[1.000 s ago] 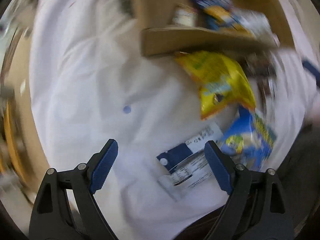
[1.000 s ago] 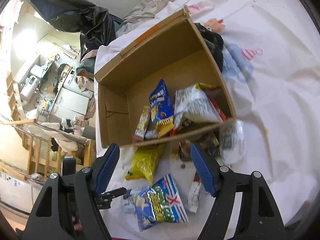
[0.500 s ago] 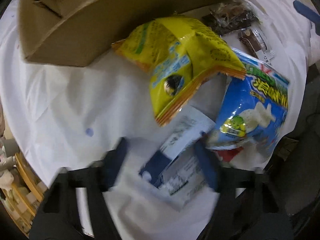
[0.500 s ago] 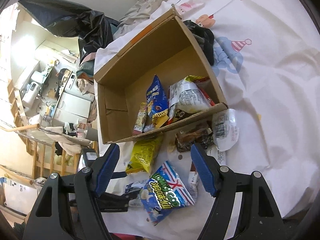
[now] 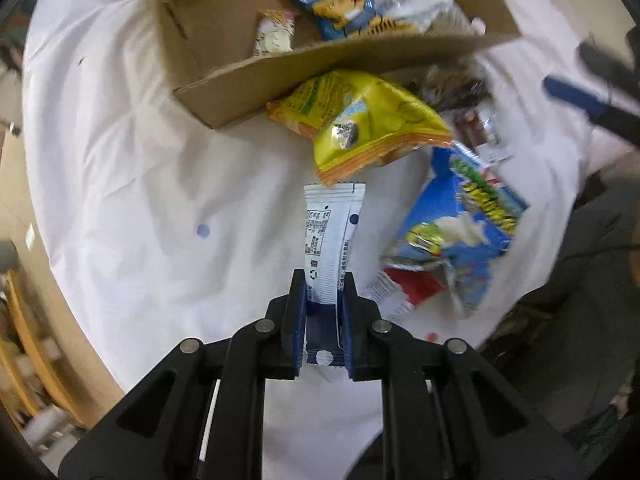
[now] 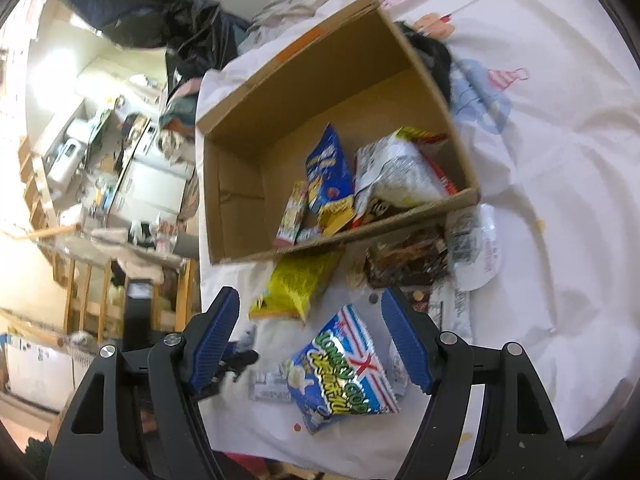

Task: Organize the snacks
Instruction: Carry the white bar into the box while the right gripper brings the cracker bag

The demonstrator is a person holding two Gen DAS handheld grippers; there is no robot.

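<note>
My left gripper point(image 5: 323, 280) is shut on a white and navy snack packet point(image 5: 330, 232) and holds it over the white sheet, short of the cardboard box point(image 5: 320, 68). The box point(image 6: 248, 128) holds several snack bags. A yellow chip bag point(image 5: 372, 128) lies against the box's near wall; it also shows in the right wrist view point(image 6: 296, 284). A blue and white snack bag point(image 5: 456, 236) lies to the right of the packet. My right gripper point(image 6: 310, 340) is open and empty above that blue bag point(image 6: 344, 372). The left gripper's tip point(image 6: 236, 360) shows at the lower left there.
A dark brown snack pack point(image 6: 408, 260), a clear round pack point(image 6: 476, 248) and a white wrapper point(image 6: 452, 308) lie in front of the box. A black cloth point(image 6: 432, 52) lies behind the box. The sheet's left edge point(image 5: 52, 240) drops off to wooden furniture.
My left gripper has closed on the white and navy packet and lifted it off the sheet. My right gripper has drifted slightly, still open.
</note>
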